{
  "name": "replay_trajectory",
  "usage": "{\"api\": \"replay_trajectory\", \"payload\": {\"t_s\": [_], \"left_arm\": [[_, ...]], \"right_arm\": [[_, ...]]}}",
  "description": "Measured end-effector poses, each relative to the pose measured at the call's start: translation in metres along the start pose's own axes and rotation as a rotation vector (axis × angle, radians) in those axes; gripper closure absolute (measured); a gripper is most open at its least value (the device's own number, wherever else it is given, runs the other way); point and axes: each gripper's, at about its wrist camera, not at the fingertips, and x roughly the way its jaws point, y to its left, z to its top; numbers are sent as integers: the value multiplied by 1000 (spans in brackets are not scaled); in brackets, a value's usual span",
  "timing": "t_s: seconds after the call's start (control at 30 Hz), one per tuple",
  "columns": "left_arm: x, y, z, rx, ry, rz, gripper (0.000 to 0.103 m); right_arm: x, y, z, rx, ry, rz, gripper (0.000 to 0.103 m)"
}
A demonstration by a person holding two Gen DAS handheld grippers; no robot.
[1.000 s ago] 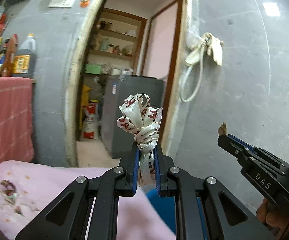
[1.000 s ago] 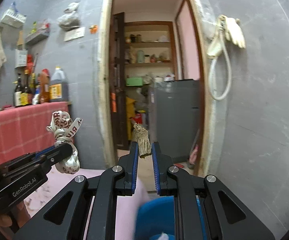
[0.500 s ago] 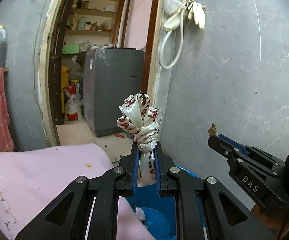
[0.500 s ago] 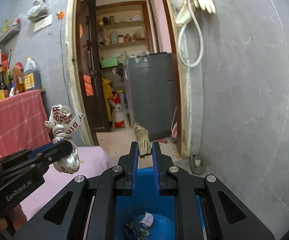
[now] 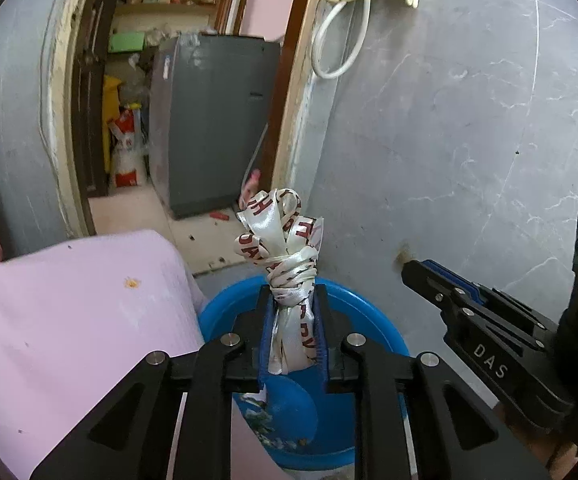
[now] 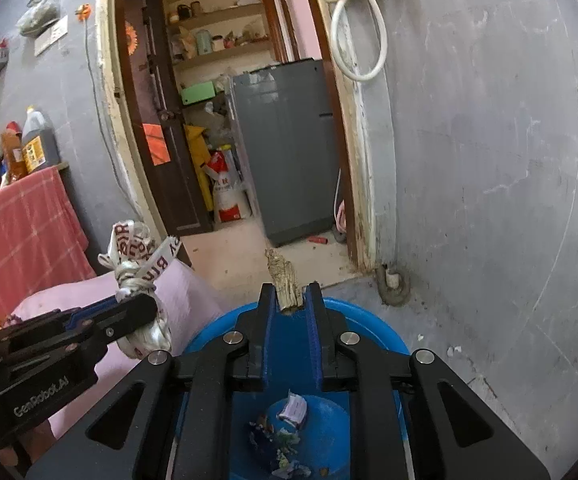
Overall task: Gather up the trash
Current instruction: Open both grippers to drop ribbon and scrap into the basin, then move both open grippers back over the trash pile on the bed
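Both grippers hang over the blue tub (image 6: 373,330) on the floor beside the pink-covered table (image 5: 69,320); scraps of paper and wrappers (image 6: 285,436) lie at its bottom; the left gripper (image 5: 292,320) pinches a knotted white ribbon (image 5: 285,248) with red lettering; the right gripper (image 6: 290,300), jaws parted a little, has a dry brown stalk piece (image 6: 285,280) between its pads.
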Motion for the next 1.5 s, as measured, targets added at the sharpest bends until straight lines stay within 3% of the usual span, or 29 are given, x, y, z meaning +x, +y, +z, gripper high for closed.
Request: {"api": "replay_trajectory", "payload": {"t_s": [0.1,0.27,0.47,0.6,0.73,0.8,1.03,1.1,1.5], "left_arm": [[6,5,1,-22,39,-12,80],[6,15,1,-71,63,-24,74],[-16,28,7,-111,13,-2,59],[-39,42,13,-136,-39,35,41],[-69,66,17,-179,-115,86,9],[-88,80,17,-194,-165,113,5],[-138,110,19,-176,-260,245,4],[-148,114,18,-164,-284,284,2],[-210,159,-7,-145,-352,480,2]], "right_arm": [[1,-4,0,22,1,1,73],[-2,-5,2,32,-6,-2,73],[-12,5,12,11,-43,8,69],[-20,17,20,-4,-80,28,55],[-27,35,30,-30,-112,64,47],[-31,44,33,-38,-133,90,23],[-42,78,42,-56,-192,172,11],[-45,90,43,-61,-211,192,1],[-41,161,36,-78,-231,332,0]]}}
